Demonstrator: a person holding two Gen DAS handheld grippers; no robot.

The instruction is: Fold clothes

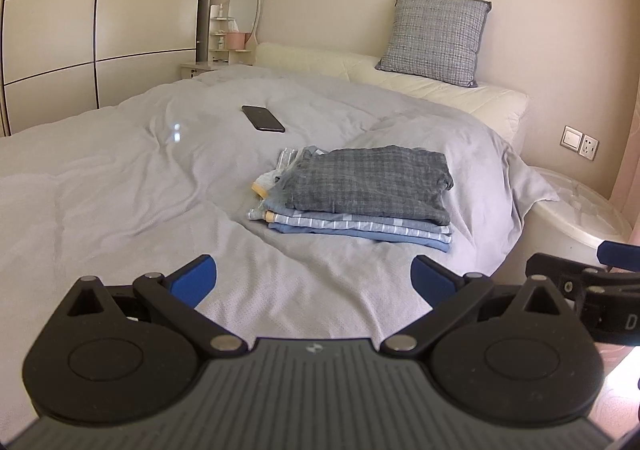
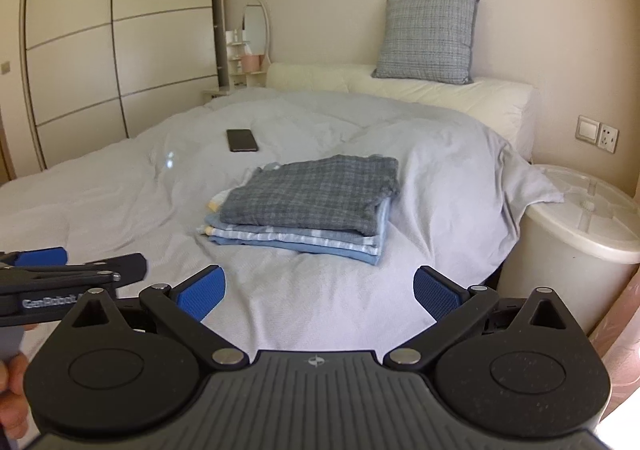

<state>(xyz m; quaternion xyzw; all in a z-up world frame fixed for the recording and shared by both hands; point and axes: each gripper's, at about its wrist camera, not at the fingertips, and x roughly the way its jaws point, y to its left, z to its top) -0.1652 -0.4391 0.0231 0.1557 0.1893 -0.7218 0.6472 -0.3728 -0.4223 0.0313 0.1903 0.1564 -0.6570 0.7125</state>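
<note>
On the grey bedspread (image 1: 120, 189), folded clothes (image 1: 360, 193) sit stacked, lower layers mostly hidden, perhaps striped shirts. Left gripper (image 1: 314, 278) and right gripper (image 2: 320, 290) gape empty, well short of the stack.

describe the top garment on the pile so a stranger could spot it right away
On the bed's grey duvet sits a stack of folded clothes, nearer than the black phone. The grey checked garment lies on top; those under it are light blue and striped.
</note>
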